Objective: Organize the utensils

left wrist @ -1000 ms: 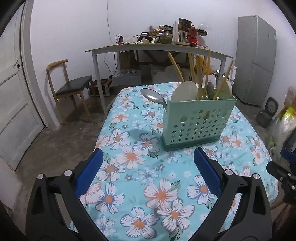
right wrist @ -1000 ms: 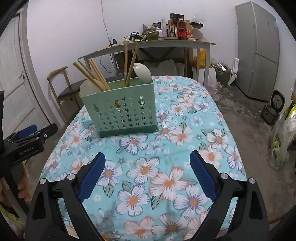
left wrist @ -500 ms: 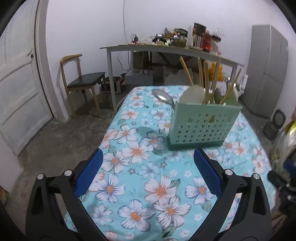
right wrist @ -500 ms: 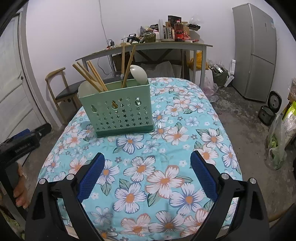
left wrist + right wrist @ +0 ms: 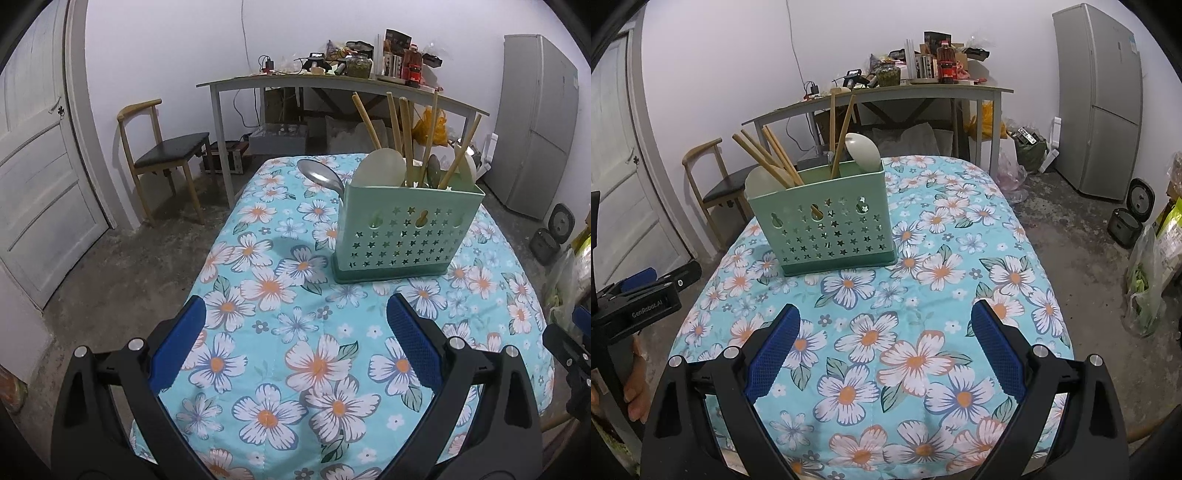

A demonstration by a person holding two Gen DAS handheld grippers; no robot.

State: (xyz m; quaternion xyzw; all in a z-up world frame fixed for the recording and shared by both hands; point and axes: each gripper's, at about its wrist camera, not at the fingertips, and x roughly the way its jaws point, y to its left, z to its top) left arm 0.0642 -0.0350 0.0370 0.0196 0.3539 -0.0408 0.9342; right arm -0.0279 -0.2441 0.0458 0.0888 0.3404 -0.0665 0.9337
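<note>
A: Tongs state? Left gripper (image 5: 295, 321), right gripper (image 5: 884, 328).

B: Both spread wide, nothing between the pads. Both hang above the near end of the tablecloth (image 5: 280, 354), well short of the holder.

A: Utensils?

B: All in the green holder (image 5: 822, 225) mid-table. Chopsticks (image 5: 764, 155) lean out left, pale spoons (image 5: 862, 153) stand bowl-up, a metal spoon (image 5: 321, 175) sticks out the left end.

A: Why bowl-up?

B: Probably handles dropped in first, easiest drop. Cloth looks bare otherwise, so sorting seems finished.
</note>
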